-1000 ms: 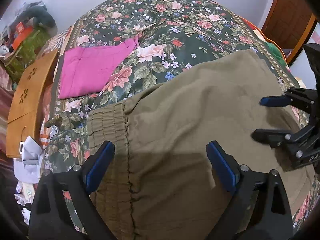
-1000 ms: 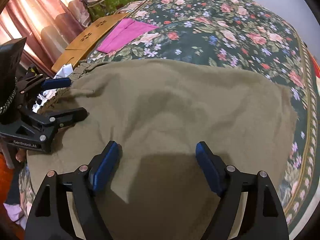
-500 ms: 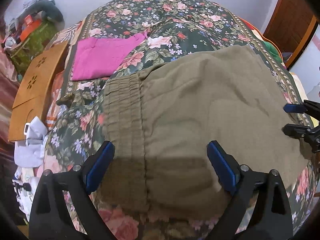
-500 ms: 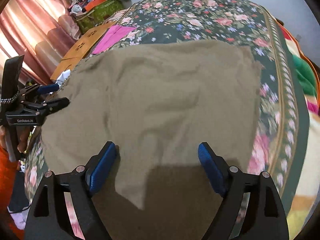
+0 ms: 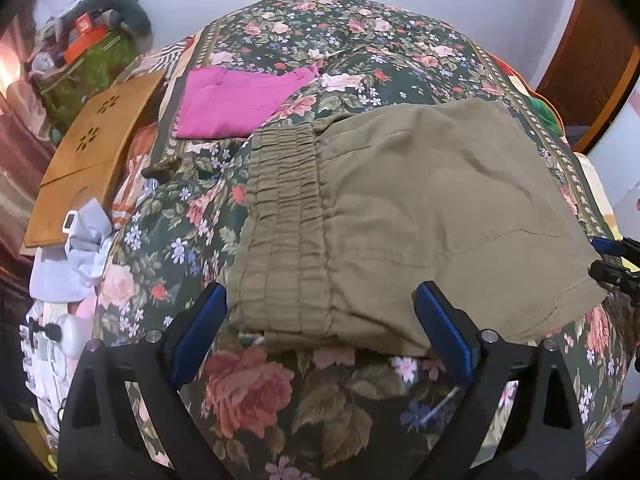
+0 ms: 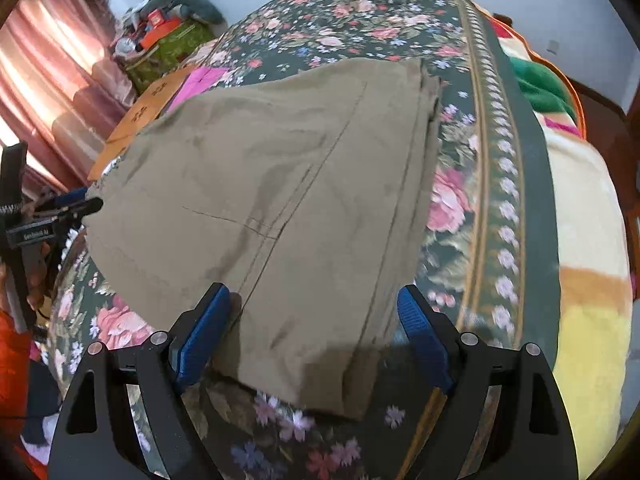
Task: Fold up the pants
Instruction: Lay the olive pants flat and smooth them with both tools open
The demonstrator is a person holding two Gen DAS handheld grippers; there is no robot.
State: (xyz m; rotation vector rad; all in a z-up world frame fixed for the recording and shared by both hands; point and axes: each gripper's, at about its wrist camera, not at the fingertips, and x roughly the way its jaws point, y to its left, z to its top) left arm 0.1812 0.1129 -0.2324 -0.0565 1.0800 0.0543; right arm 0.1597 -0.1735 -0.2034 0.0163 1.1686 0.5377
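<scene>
Olive-green pants (image 5: 400, 216) lie folded flat on the floral bedspread (image 5: 280, 392), elastic waistband (image 5: 284, 232) to the left. My left gripper (image 5: 322, 332) is open and empty, hovering above the near edge at the waistband end. My right gripper (image 6: 314, 332) is open and empty above the pants' near edge at the leg end (image 6: 288, 200). The left gripper also shows at the left edge of the right wrist view (image 6: 76, 206); the right gripper shows at the right edge of the left wrist view (image 5: 612, 256).
A folded magenta garment (image 5: 236, 102) lies further back on the bed. A wooden board (image 5: 92, 152) and a cluttered heap (image 5: 80, 52) stand at the left. A striped blanket (image 6: 580, 240) lies along the bed's right side.
Both grippers have pulled back toward the near edge of the bed and away from the pants. The pants now lie flat, and both jaws remain open.
</scene>
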